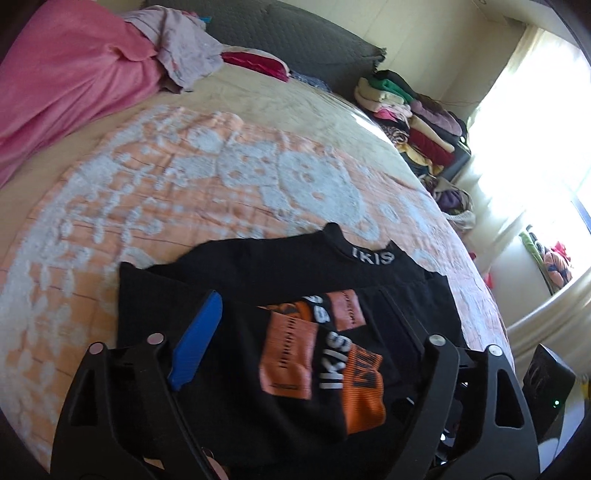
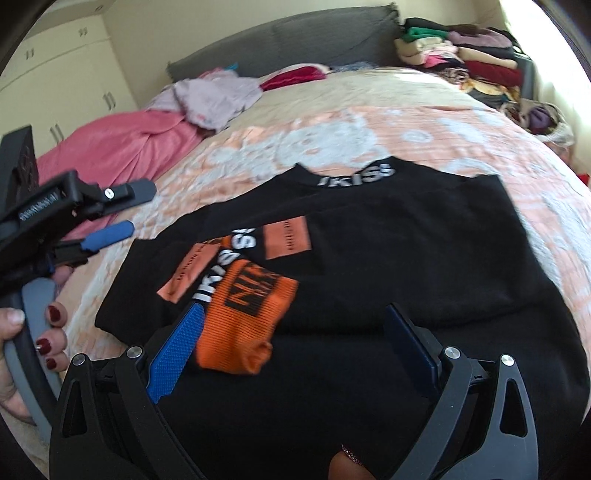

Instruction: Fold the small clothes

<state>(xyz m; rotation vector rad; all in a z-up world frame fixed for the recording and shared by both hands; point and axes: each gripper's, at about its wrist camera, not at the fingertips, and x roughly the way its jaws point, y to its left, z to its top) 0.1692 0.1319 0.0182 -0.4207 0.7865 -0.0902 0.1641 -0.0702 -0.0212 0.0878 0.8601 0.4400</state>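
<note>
A small black top (image 1: 258,280) with orange patches and white lettering lies partly folded on the orange and white bedspread (image 1: 147,177). It also shows in the right wrist view (image 2: 406,251). My left gripper (image 1: 299,314) is open just above the top's near edge, holding nothing. It also shows from the side in the right wrist view (image 2: 136,210), to the left of the top. My right gripper (image 2: 295,321) is open over the top's near part, jaws wide apart and empty.
A pink blanket (image 1: 62,85) and a crumpled pale garment (image 1: 184,44) lie at the head of the bed. A grey headboard (image 1: 295,33) stands behind. Stacks of folded clothes (image 1: 417,118) stand beside the bed near a bright window.
</note>
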